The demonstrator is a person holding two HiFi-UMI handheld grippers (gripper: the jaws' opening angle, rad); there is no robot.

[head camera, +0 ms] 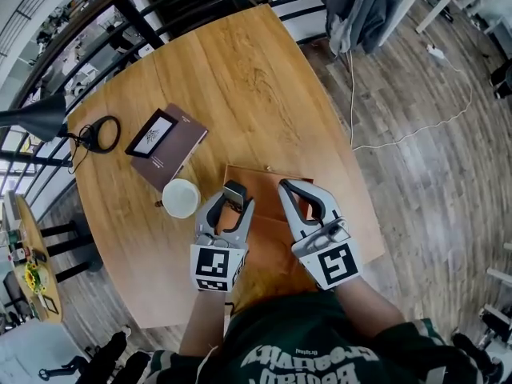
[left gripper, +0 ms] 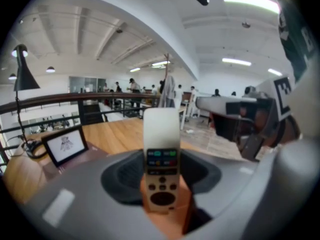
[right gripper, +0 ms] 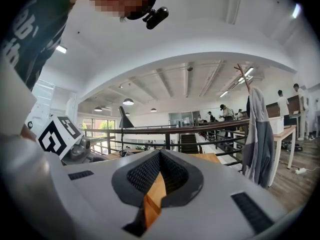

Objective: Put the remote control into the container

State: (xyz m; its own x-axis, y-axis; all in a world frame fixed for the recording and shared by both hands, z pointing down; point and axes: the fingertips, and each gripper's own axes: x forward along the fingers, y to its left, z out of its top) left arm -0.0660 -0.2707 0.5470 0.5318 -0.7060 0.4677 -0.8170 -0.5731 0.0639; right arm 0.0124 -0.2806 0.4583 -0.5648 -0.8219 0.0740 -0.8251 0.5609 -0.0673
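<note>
A slim remote control (left gripper: 161,149), pale at its far end with coloured and dark buttons, stands between the jaws of my left gripper (left gripper: 161,173), which is shut on it. In the head view the left gripper (head camera: 237,196) holds the remote control (head camera: 234,189) over the left rim of a brown open container (head camera: 268,234) at the table's near edge. To its right my right gripper (head camera: 286,186) hovers over the same container; its jaws meet at the tips with nothing between them (right gripper: 160,156).
A white cup (head camera: 181,198) stands just left of the left gripper. Behind the cup lies a brown book (head camera: 174,152) with a small framed picture (head camera: 150,134) on it. A black lamp (head camera: 36,118) and a cable loop (head camera: 100,133) sit at far left by the railing (head camera: 160,10).
</note>
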